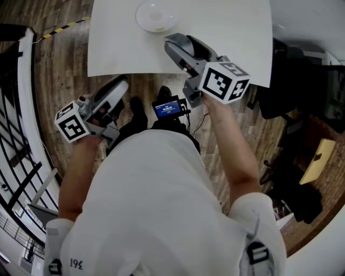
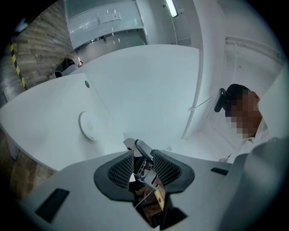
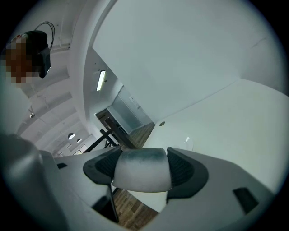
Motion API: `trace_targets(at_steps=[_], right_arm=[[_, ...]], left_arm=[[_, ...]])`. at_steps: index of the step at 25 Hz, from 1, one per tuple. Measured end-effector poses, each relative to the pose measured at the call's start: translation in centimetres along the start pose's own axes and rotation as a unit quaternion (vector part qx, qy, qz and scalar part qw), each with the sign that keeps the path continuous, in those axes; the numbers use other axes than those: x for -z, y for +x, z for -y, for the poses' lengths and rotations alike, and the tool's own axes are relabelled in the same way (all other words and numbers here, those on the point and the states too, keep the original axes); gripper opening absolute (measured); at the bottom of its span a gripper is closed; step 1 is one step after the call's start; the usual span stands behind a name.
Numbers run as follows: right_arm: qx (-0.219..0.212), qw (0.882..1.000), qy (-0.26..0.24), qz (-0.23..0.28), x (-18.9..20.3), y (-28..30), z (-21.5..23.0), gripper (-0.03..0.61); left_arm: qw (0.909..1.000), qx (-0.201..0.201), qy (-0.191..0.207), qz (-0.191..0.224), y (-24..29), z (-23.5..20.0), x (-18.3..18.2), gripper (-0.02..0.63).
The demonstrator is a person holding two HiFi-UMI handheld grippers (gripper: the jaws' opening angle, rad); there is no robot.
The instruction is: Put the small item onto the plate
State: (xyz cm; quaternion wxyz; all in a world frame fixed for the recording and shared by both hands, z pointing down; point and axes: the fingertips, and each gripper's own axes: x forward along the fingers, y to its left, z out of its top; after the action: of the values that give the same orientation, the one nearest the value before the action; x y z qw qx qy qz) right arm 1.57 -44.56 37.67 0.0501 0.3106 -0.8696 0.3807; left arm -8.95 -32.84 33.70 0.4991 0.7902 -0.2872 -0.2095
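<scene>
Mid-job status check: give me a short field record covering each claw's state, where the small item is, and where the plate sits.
right claw: shut on the small item, a pale rounded piece; held over the table
left claw: jaws slightly apart, nothing between them; off the table's near edge
small item: in the right claw, not yet on the plate
plate: white, empty, on the table just ahead of the right claw

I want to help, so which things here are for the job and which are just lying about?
For the job: small white-and-grey soft item, clamped in the right gripper; round white plate; white table it sits on.
Just about: left gripper, jaws slightly apart, empty; small black device with a blue screen; flat yellow object off to the side; black-and-yellow floor tape.
</scene>
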Motion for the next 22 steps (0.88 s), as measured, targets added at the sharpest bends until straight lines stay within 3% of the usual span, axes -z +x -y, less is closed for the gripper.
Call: trace_targets(at_steps=[16,19,22], right_arm=[[0.039,0.993,-0.081,-0.073,-0.1,9.1,6.3,0.314],[0.053,0.988,-0.118,-0.082,-0.4,11.1,7.3,0.313],[0.079,0.973,-0.193,-0.103,-0.3,13.3,8.5,0.314]], left_arm=[[0.9988,-0.044,-0.014,-0.014,2.8,-6.4,-2.4,0.137],[0.9986,-0.049,-0.008,-0.018,3.0,-6.8,-2.5,0.137],[0.9983,-0.054,-0.007,-0.020,3.0,-7.0,-2.5,0.137]])
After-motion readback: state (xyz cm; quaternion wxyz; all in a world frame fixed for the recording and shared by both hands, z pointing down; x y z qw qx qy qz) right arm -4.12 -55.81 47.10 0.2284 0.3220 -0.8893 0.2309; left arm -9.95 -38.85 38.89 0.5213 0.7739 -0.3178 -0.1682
